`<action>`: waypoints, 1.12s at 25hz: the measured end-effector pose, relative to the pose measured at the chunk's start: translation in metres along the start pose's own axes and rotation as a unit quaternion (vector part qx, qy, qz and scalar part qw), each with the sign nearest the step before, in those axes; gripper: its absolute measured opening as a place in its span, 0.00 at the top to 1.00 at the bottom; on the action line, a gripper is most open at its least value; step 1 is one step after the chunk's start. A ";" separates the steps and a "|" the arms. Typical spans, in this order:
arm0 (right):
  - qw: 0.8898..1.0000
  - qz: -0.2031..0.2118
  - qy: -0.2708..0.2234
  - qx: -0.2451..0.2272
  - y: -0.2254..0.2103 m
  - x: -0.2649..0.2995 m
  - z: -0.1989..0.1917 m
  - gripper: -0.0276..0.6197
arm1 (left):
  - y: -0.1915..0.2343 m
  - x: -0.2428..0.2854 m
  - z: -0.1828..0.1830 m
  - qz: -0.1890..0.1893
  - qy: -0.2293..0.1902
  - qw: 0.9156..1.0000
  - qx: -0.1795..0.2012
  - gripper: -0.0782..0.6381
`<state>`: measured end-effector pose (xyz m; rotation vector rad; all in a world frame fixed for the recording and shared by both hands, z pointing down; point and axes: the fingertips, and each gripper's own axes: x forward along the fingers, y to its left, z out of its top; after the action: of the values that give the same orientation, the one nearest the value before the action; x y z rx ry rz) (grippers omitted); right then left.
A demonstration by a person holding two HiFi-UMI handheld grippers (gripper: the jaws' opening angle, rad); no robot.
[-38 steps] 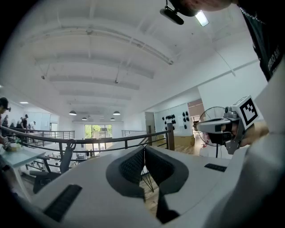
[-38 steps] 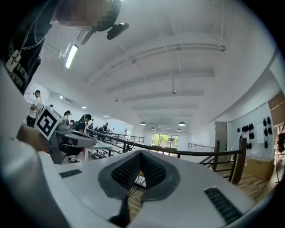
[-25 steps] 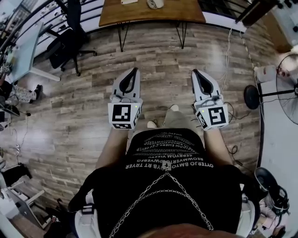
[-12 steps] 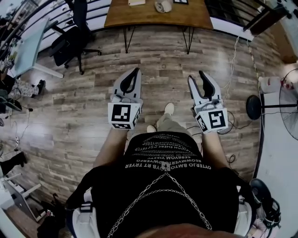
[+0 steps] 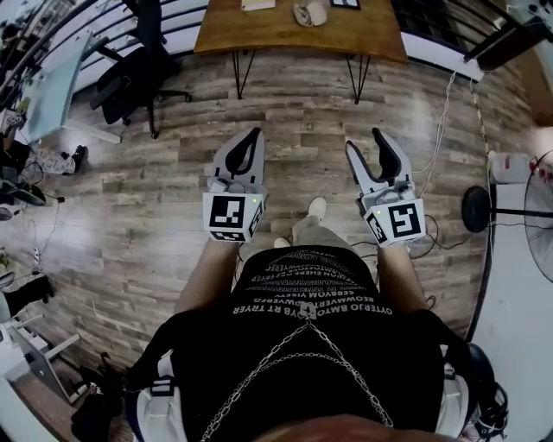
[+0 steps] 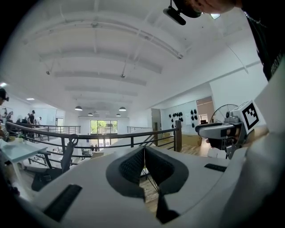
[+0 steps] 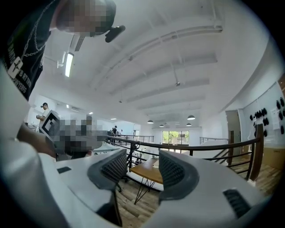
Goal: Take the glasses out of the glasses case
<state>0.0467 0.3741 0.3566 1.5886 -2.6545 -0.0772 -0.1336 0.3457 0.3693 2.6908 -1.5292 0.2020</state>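
Observation:
A wooden table (image 5: 259, 34) stands ahead at the top of the head view. On it lies a pale oval case (image 5: 309, 13), apparently the glasses case; no glasses show. Both grippers hang level over the plank floor, well short of the table. My left gripper (image 5: 253, 135) is shut, its pads meeting with nothing between them (image 6: 144, 149). My right gripper (image 5: 364, 142) is open; its jaws have just been opening and nothing is between them (image 7: 143, 156). The right gripper view looks across to the table (image 7: 149, 171).
A black office chair (image 5: 130, 73) and a glass desk (image 5: 52, 86) stand to the left. A fan's round base (image 5: 478, 207) and cables (image 5: 436, 138) lie on the right. A paper (image 5: 259, 4) lies on the table. A black railing (image 6: 111, 138) runs beyond it.
The right gripper's jaws went from shut to open. Both grippers moved forward with the person, and the table has come nearer in the head view.

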 end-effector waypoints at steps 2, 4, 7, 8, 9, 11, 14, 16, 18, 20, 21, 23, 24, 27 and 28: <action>1.000 0.000 0.005 0.004 -0.010 0.011 -0.006 0.62 | 0.004 0.014 -0.002 -0.002 0.005 1.000 -0.005 0.85; 1.000 -0.002 0.008 0.008 -0.020 0.020 -0.009 0.61 | 0.006 0.026 -0.002 -0.003 0.006 1.000 -0.011 0.85; 1.000 -0.002 0.008 0.011 -0.034 0.031 -0.009 0.59 | 0.011 0.043 -0.001 -0.004 0.006 1.000 -0.015 0.85; 1.000 -0.001 0.008 0.011 -0.037 0.035 -0.008 0.59 | 0.013 0.048 -0.001 -0.003 0.008 1.000 -0.015 0.85; 1.000 0.002 0.008 0.011 -0.040 0.038 -0.007 0.59 | 0.014 0.052 -0.001 -0.002 0.010 1.000 -0.015 0.85; 1.000 0.007 0.008 0.012 -0.046 0.044 -0.005 0.58 | 0.016 0.062 0.000 0.000 0.015 1.000 -0.013 0.85; 1.000 0.012 0.007 0.011 -0.057 0.052 -0.004 0.58 | 0.015 0.077 0.003 -0.001 0.016 1.000 -0.009 0.85; 1.000 0.016 0.006 0.011 -0.064 0.057 -0.003 0.58 | 0.013 0.086 0.006 -0.002 0.015 1.000 -0.006 0.85; 1.000 0.019 0.004 0.011 -0.072 0.062 -0.002 0.58 | 0.010 0.095 0.009 -0.002 0.013 1.000 -0.003 0.85; 1.000 0.022 0.002 0.011 -0.082 0.067 -0.001 0.58 | 0.008 0.105 0.013 -0.001 0.010 1.000 0.000 0.85; 1.000 0.024 0.000 0.011 -0.087 0.069 0.000 0.58 | 0.006 0.110 0.015 0.001 0.009 1.000 0.001 0.85; 1.000 0.026 -0.001 0.010 -0.098 0.073 0.001 0.58 | 0.005 0.120 0.017 0.004 0.008 1.000 0.001 0.85; 1.000 0.027 -0.002 0.010 -0.104 0.076 0.002 0.58 | 0.004 0.125 0.019 0.006 0.007 1.000 0.001 0.85; 0.999 0.030 -0.007 0.010 -0.123 0.081 0.004 0.58 | 0.001 0.143 0.024 0.011 0.004 1.000 0.005 0.85; 0.999 0.031 -0.010 0.011 -0.130 0.083 0.005 0.58 | -0.001 0.148 0.026 0.014 0.003 1.000 0.007 0.85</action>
<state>0.1215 0.2400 0.3441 1.5176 -2.7257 -0.0626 -0.0556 0.2169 0.3631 2.6794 -1.5699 0.2219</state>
